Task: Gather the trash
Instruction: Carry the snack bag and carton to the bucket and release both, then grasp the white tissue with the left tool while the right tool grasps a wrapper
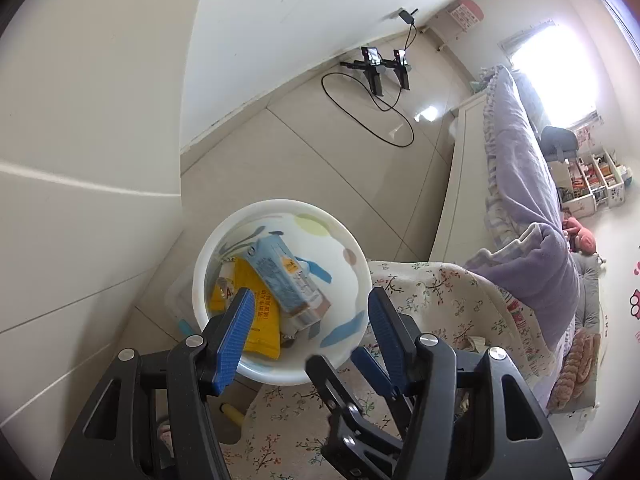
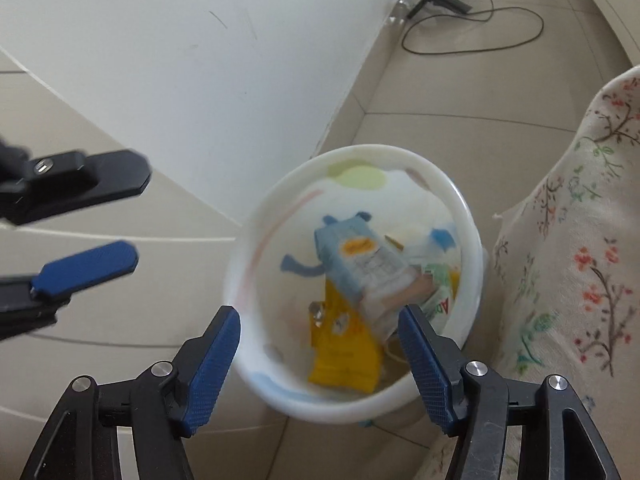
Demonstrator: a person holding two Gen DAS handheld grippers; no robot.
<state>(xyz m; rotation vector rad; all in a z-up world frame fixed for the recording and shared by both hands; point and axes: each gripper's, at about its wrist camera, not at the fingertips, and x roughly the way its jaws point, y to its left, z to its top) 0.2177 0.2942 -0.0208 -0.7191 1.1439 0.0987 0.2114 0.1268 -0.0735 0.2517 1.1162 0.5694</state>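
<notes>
A white bin [image 1: 276,204] with painted blotches stands on the tiled floor, right under both grippers. Inside it lie a light blue carton [image 1: 280,276], a yellow packet [image 1: 262,320] and other wrappers. My left gripper [image 1: 311,294] hangs over the bin's mouth, open, with nothing between its blue pads. The right wrist view shows the same bin [image 2: 372,149], the carton [image 2: 360,264] blurred, and the yellow packet [image 2: 344,352]. My right gripper [image 2: 319,312] is open and empty above the near rim. The left gripper [image 2: 140,216] shows at that view's left edge.
A floral cloth [image 1: 432,300] drapes beside the bin on the right. Behind it is a bed with a purple blanket [image 1: 520,160]. White panels [image 1: 80,160] close off the left. Black stands and a looping cable [image 1: 376,68] lie on the far floor. A small yellow object [image 1: 234,414] lies near the bin.
</notes>
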